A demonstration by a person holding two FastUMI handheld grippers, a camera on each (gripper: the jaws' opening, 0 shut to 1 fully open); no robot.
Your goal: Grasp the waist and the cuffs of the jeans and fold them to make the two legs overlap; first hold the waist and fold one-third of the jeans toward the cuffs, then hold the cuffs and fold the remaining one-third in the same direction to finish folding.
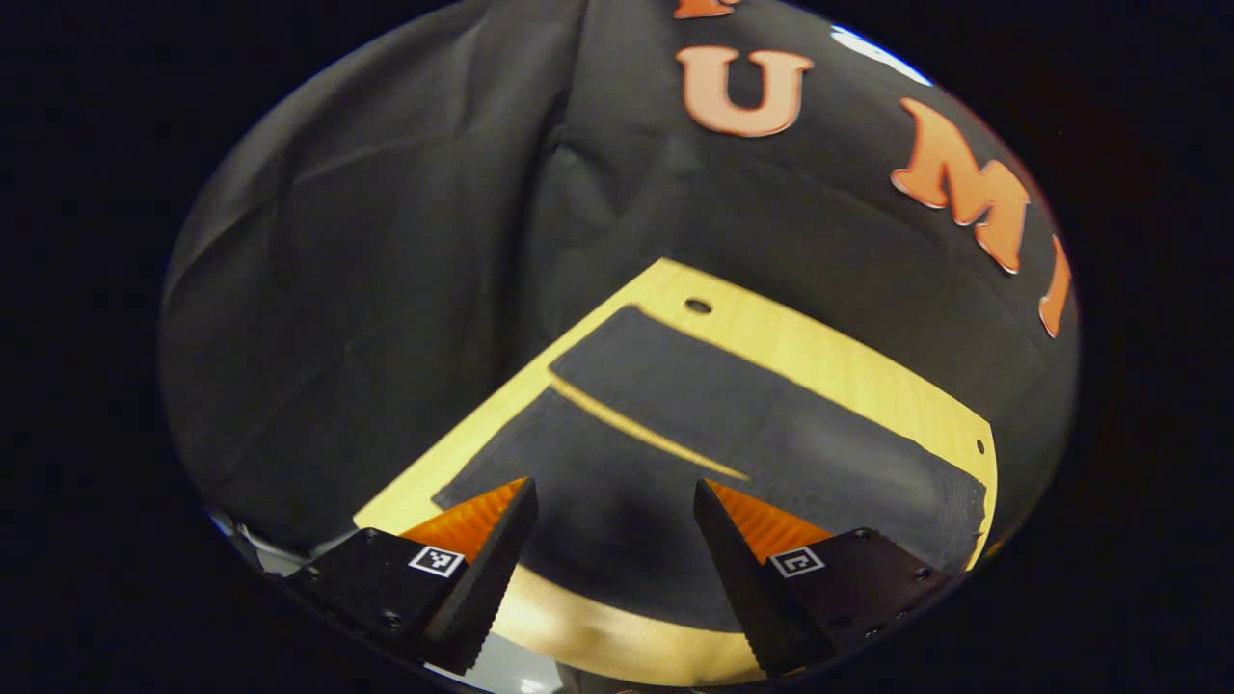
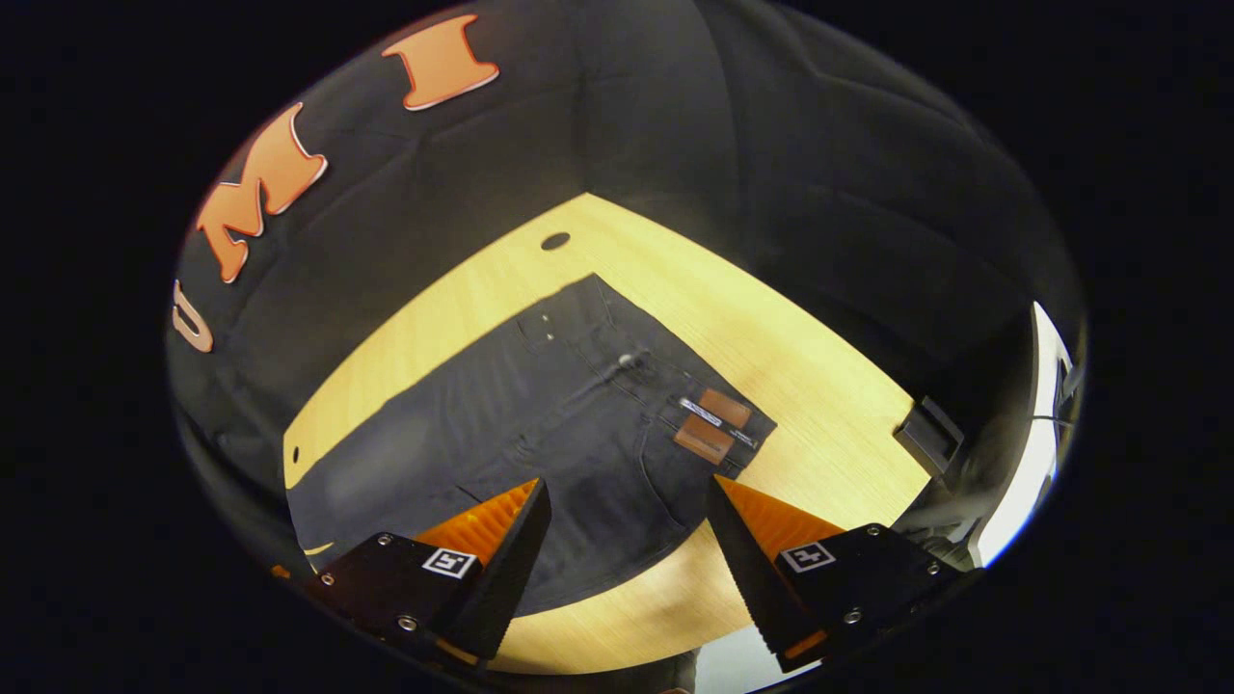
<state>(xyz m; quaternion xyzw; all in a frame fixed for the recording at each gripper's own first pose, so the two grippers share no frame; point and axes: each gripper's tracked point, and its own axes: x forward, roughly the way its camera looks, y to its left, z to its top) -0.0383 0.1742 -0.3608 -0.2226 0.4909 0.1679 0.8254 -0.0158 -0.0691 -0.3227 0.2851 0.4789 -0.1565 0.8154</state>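
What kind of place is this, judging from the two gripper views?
Most likely a recording booth, not a home: black cloth hangs as a wall behind a bare wooden table, and dark jeans lie flat on it, with both open grippers above.

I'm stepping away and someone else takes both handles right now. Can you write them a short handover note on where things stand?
Left tongs: open, holding nothing, above the leg end of the jeans.
Right tongs: open, holding nothing, above the waist end, where the leather patch lies.
Jeans: spread flat and full length on the wooden table, the two legs side by side with a narrow strip of table showing between them.
Done: nothing folded yet.
Left: grasp waist and cuffs, lay one leg over the other, fold the waist third toward the cuffs, then fold the cuff third.
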